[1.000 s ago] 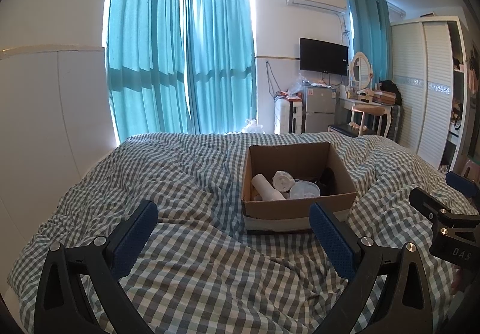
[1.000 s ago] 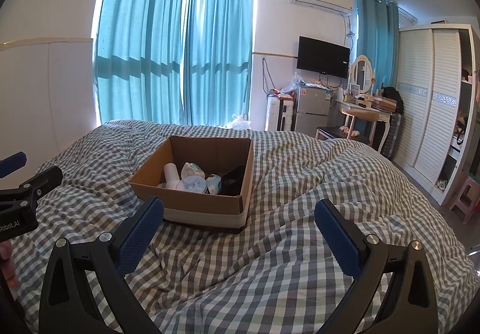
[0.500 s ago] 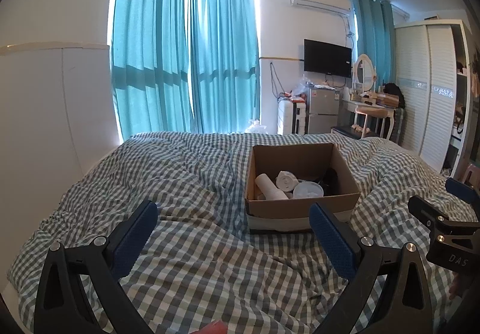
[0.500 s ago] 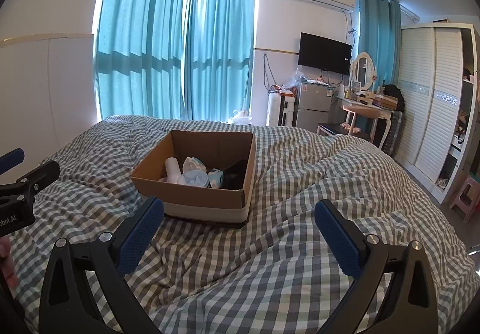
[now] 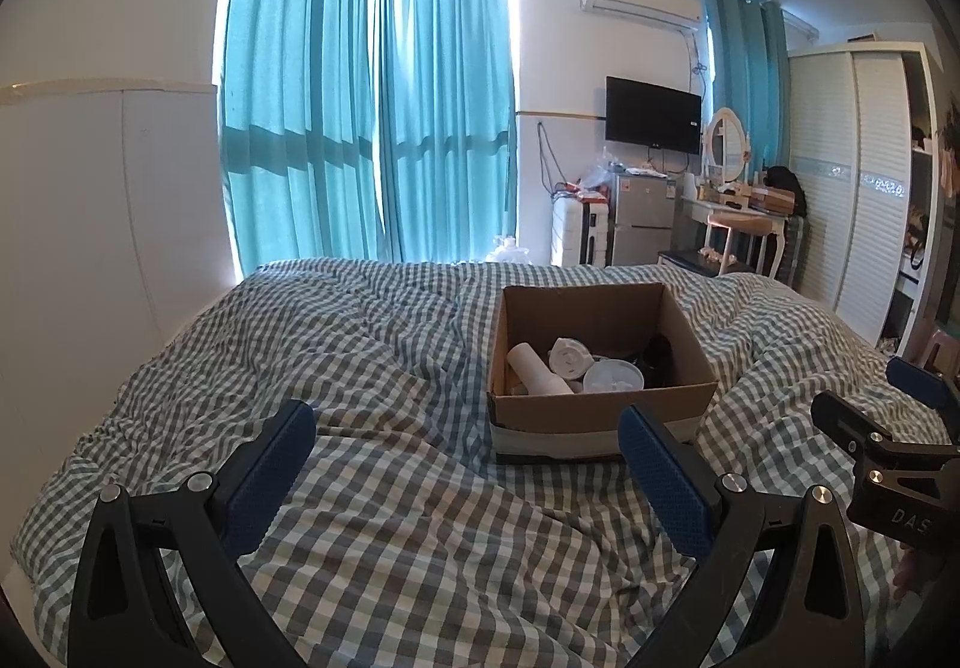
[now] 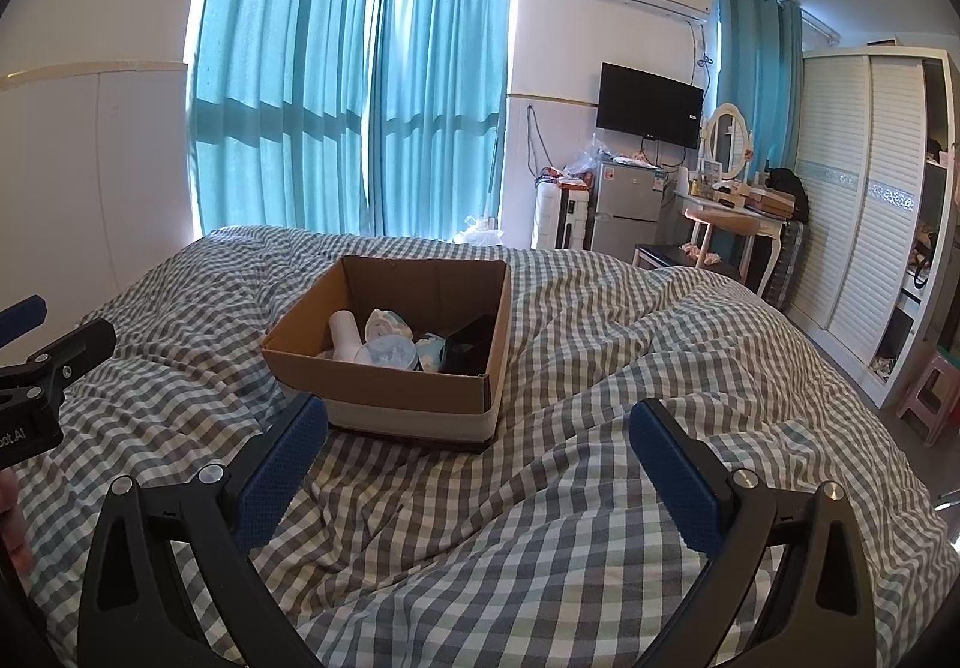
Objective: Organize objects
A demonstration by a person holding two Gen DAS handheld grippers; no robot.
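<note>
Cardboard box (image 5: 600, 416) sits open-topped on bed (image 5: 390, 518) with checked cover. Inside box: white tube (image 5: 537, 371), rolled white cloth (image 5: 570, 356), round clear lid (image 5: 613, 377), black item (image 6: 471, 347) at right side. Left tool (image 5: 468, 464) spread wide, holding nothing, near box front. Right tool (image 6: 480, 464) likewise wide apart, nothing held, near box front.

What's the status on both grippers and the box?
Left gripper open, empty. Right gripper open, empty. Cardboard box on the bed, items inside, untouched. Nothing between grippers and box.
</note>
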